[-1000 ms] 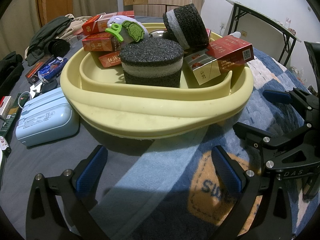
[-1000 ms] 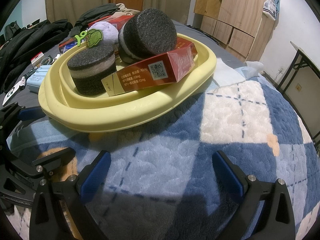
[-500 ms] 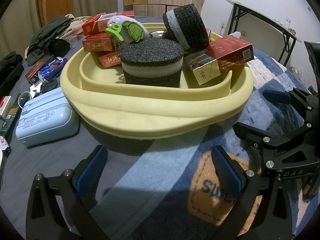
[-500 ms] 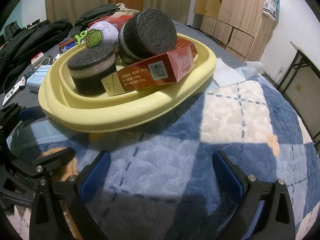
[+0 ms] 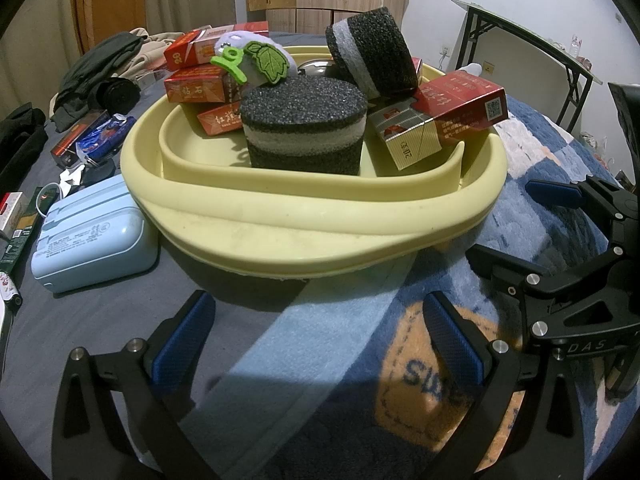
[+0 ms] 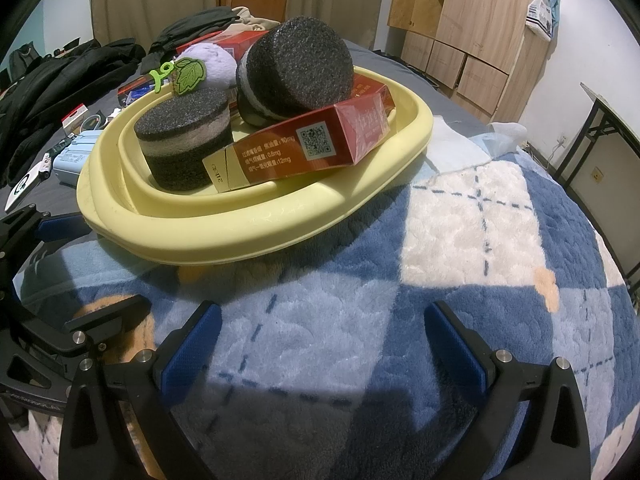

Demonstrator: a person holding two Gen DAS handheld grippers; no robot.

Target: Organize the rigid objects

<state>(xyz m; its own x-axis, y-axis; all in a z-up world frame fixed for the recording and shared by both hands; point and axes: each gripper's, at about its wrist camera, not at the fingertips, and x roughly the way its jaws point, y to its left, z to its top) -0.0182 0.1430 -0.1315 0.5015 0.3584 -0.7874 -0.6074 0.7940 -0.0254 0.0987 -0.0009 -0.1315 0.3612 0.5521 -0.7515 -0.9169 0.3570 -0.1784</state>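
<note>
Black tool (image 5: 318, 344) frames, blue pads (image 5: 182, 338), silver screws.

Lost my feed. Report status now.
Left gripper open, empty; right gripper open, empty. Yellow basin loaded with foam cylinders and red boxes. Blue case outside, beside the basin. Nothing blocking.

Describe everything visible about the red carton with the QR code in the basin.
The red carton is a long rectangular cardboard box, glossy red with a gold end panel, a QR code and small white print on one side. It looks closed and undamaged. It lies tilted across the near right side of the yellow basin, its gold end down inside, its far end raised over the rim. The tilted foam cylinder leans on its top. Neither gripper touches it.
</note>
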